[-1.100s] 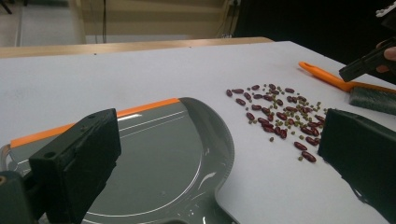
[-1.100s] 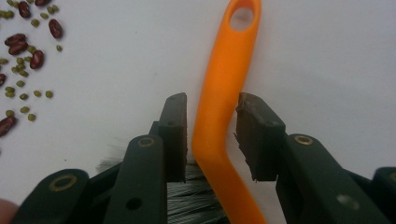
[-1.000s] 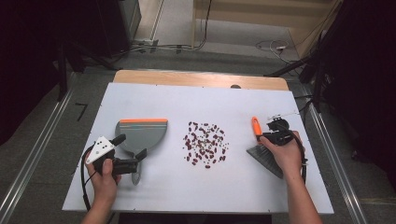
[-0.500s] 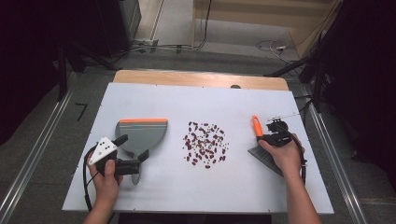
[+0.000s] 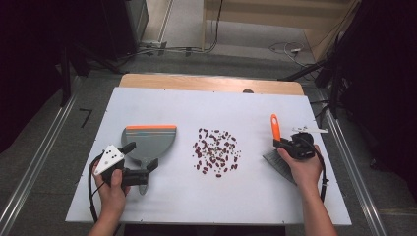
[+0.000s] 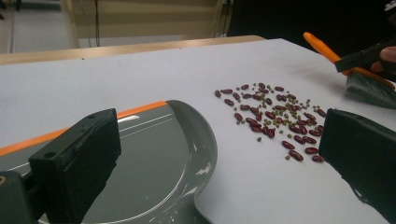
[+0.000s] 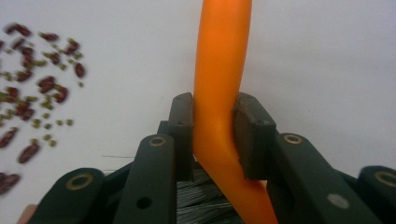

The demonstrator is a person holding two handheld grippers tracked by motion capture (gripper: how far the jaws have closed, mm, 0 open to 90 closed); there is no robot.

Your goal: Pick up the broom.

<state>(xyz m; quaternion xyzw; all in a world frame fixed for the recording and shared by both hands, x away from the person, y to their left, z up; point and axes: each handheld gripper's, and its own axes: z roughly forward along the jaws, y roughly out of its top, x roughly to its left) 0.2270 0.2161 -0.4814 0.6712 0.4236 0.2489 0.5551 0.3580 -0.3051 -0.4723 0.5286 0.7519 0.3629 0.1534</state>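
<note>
Right tool (image 7: 212, 135) clamped on the orange plastic handle of a small grey-bristled brush (image 7: 219, 70). Left tool (image 6: 219, 163) apart, apparently astride the grey dustpan's (image 5: 147, 142) stem. Scattered beans (image 5: 215, 151) between tools.

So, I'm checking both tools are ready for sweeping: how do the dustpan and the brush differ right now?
The dustpan lies flat on the table left of the beans, unheld between the left gripper's open jaws; the brush sits right of them, its handle clamped by the right gripper. The dustpan is broad, the brush narrow. Both are grey with orange.
</note>
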